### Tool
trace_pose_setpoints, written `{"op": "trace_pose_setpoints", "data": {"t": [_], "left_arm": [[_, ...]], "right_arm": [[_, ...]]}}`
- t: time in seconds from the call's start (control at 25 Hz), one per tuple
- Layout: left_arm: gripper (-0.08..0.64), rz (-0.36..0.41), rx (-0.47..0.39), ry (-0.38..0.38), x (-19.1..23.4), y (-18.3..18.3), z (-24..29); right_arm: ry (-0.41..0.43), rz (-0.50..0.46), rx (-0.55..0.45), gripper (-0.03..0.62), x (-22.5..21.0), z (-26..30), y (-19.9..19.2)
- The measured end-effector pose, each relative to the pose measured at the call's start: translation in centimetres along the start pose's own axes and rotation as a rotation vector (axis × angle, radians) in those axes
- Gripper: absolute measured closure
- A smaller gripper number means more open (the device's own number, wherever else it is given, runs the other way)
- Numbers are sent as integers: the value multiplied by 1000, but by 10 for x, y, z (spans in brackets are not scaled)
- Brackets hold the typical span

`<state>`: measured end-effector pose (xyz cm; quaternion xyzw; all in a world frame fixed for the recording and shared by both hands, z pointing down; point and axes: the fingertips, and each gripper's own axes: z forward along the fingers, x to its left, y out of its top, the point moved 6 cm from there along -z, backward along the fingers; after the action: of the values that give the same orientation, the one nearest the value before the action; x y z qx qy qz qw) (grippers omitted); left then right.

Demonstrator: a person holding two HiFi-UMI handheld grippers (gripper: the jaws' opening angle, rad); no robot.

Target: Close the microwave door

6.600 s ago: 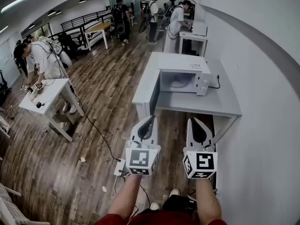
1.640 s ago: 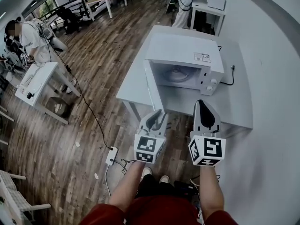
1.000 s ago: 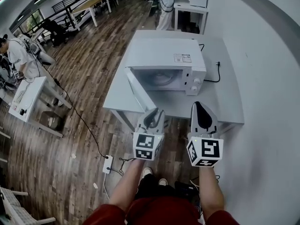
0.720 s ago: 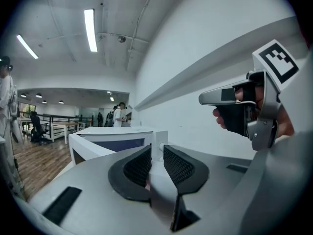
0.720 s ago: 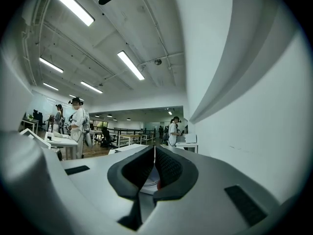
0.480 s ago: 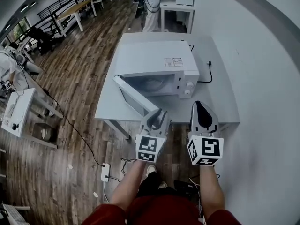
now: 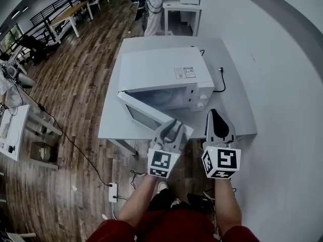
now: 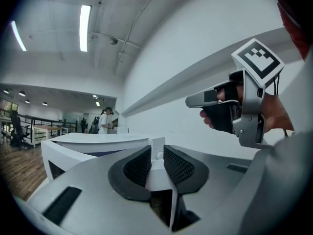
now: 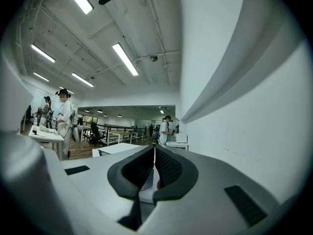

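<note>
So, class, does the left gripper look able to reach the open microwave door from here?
Probably yes: the left gripper, jaws apart, sits right by the free edge of the open door, and nothing stands between them.

The head view looks steeply down from above; both gripper views look level, close to the microwave [image 7: 164, 74].

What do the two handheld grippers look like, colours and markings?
The left gripper and right gripper each have light grey shells, black textured pads, and a white cube with black square markers at the rear. Forearms bare; red clothing below.
</note>
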<state>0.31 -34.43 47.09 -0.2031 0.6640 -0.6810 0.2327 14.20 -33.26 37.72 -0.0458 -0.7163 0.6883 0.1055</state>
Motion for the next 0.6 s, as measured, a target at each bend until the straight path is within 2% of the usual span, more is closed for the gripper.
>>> {"op": "trace_pose_setpoints", "data": {"t": [0.32,0.6], "left_arm": [[462,26,-28,-75,13,-1,18],[462,45,-57,-101,18,-1,30]], "right_arm": [[-41,-12,12,565,6,25,-2],[-81,-17,16,565,-1,36,-5]]}}
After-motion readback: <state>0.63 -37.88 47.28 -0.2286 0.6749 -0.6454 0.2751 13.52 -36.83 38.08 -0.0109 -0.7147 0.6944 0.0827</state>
